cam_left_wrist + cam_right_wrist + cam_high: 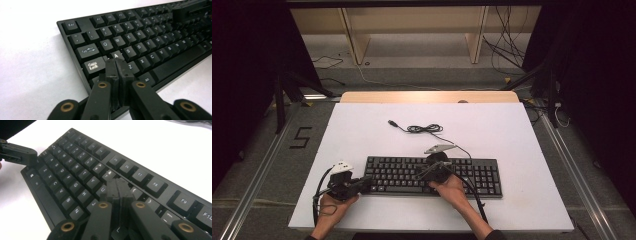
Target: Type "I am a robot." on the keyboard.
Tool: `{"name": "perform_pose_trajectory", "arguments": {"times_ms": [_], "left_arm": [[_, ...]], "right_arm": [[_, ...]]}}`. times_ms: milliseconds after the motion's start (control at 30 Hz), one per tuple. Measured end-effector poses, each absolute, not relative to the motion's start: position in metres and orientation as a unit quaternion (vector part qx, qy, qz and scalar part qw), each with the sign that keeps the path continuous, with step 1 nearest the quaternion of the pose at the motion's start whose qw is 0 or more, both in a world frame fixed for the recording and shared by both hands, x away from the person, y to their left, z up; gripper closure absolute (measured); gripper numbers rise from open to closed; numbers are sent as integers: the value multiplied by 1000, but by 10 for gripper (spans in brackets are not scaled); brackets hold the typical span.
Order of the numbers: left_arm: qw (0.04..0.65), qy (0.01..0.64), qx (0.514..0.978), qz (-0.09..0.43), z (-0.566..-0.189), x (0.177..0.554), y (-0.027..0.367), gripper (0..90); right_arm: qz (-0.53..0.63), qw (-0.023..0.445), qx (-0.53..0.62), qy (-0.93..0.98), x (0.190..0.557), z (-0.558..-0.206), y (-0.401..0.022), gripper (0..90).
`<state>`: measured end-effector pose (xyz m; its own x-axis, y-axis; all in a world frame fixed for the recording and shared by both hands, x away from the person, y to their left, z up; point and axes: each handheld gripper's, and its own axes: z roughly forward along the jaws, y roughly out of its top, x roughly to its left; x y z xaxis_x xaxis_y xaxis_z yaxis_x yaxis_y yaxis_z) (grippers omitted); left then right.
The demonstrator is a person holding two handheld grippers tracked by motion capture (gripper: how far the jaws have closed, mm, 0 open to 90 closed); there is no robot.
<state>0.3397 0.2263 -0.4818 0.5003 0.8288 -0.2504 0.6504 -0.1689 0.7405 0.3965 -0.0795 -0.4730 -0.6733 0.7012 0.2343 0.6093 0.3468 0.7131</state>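
Note:
A black keyboard (472, 175) lies across the near middle of the white table (362, 130). Its cable (427, 129) coils behind it and ends in a loose USB plug (393, 122). My left gripper (368, 182) is shut and empty, its tips at the keyboard's left end. In the left gripper view those tips (117, 63) rest by the A key of the keyboard (150, 42). My right gripper (418, 176) is shut and empty over the keyboard's middle. In the right gripper view its tips (119, 182) sit near the U key of the keyboard (72, 170).
A wooden strip (429, 96) borders the table's far edge. Beyond it stand wooden shelf legs (354, 42) and loose floor cables (507, 45). A tape mark shaped like a 5 (301, 137) lies on the floor to the left. Metal rails flank the table.

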Motion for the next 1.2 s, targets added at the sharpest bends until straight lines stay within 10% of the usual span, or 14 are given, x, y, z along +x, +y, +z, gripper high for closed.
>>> {"name": "perform_pose_trajectory", "arguments": {"times_ms": [300, 767, 1200], "left_arm": [[449, 477, 747, 112, -477, 337, 227, 786], [485, 473, 728, 104, -472, 335, 227, 450], [503, 475, 712, 116, -468, 334, 229, 307]], "right_arm": [[428, 47, 394, 812, 393, -467, -83, 864], [442, 24, 370, 816, 383, -458, -84, 462], [446, 16, 344, 826, 367, -456, -81, 457]]}}
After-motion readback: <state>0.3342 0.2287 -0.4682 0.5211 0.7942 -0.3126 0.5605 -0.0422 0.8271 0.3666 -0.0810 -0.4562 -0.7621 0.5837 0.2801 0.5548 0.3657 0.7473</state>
